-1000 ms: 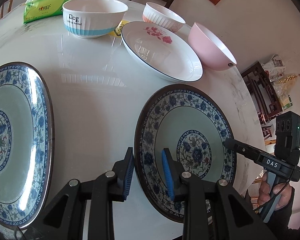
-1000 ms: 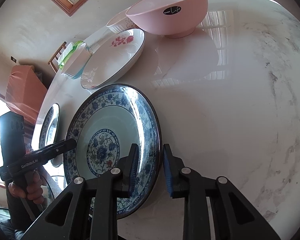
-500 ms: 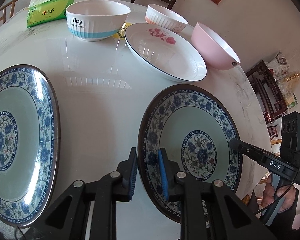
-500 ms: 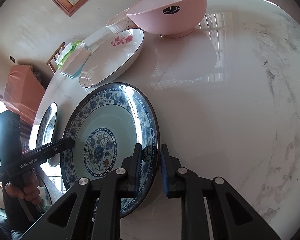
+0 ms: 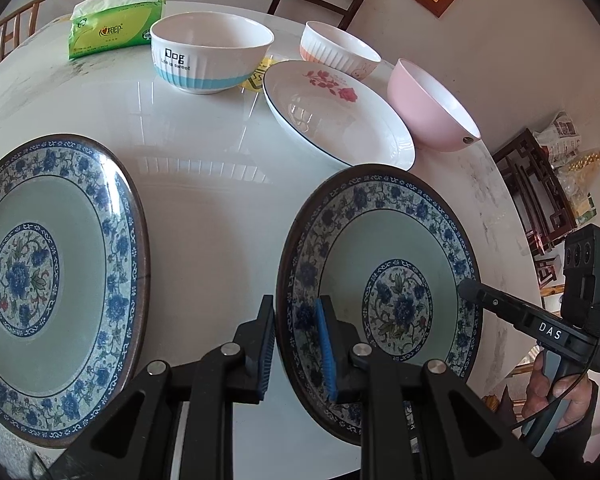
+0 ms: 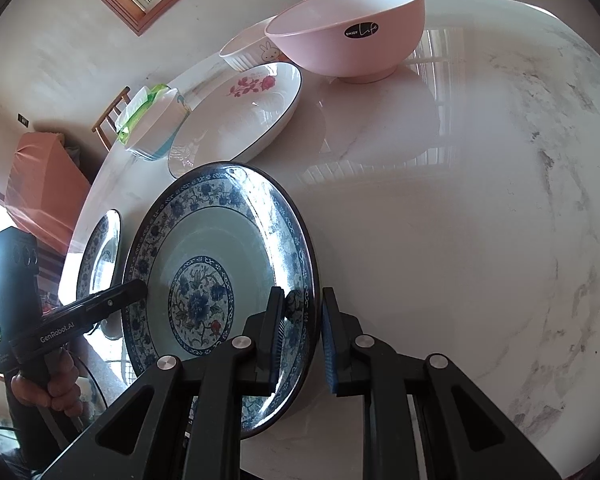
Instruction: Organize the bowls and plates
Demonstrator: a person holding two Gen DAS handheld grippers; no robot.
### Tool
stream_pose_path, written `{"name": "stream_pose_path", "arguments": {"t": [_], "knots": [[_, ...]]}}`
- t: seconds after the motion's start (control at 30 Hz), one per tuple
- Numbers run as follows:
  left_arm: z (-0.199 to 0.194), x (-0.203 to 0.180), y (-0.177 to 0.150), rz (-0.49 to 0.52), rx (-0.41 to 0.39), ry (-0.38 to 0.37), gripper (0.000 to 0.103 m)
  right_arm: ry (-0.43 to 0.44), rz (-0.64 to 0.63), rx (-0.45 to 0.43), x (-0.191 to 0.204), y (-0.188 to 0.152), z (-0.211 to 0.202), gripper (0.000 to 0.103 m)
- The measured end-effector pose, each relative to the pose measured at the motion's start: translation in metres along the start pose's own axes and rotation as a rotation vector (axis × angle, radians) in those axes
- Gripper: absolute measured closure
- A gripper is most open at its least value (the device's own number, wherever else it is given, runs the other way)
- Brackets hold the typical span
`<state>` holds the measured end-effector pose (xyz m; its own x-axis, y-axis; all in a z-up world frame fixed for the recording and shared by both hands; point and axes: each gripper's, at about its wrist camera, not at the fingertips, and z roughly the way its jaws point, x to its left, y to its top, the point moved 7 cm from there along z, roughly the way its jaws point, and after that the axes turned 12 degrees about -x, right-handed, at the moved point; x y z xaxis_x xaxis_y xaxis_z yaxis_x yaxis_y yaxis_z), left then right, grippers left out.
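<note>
My left gripper (image 5: pixel 296 344) and right gripper (image 6: pixel 302 340) are both clamped on opposite rims of the blue floral plate (image 5: pixel 384 280), tilted up off the marble table (image 5: pixel 204 168) beside its twin plate (image 5: pixel 48 280).

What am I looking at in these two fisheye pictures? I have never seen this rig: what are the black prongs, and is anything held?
No robot here: a person holds a two-finger gripper in each hand, each with a camera looking along its fingers. One picture comes from the left gripper, the other from the right gripper. Both straddle opposite rims of one blue floral plate on the marble table; whether the pads already pinch it is unclear. Also there: a second blue floral plate, a white rose plate, a pink bowl, a "Dog" bowl, a ribbed rabbit bowl and a green tissue pack.
</note>
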<state>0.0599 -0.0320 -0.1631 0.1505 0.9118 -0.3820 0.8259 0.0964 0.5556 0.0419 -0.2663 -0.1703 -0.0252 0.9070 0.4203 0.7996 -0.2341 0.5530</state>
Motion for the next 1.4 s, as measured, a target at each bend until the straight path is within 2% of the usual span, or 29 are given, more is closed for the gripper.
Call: {"name": "stream_pose_path", "arguments": {"t": [0.37,0.67,0.97,1.4], "knots": [[-0.013,0.011,0.016,-0.019,-0.045,0.013,0.083,0.01,-0.025,-0.016,0.021,0.011,-0.003,0.085],[-0.031,0.036,0.032,-0.047,-0.092,0.042,0.083,0.035,-0.06,-0.016,0.053,0.02,0.002,0.085],[-0.059,0.076,0.048,-0.09,-0.151,0.093,0.083,0.082,-0.104,-0.002,0.1,0.031,0.022,0.085],[-0.102,0.157,0.053,-0.183,-0.213,0.194,0.083,0.159,-0.188,0.061,0.179,0.032,0.067,0.085]]}}
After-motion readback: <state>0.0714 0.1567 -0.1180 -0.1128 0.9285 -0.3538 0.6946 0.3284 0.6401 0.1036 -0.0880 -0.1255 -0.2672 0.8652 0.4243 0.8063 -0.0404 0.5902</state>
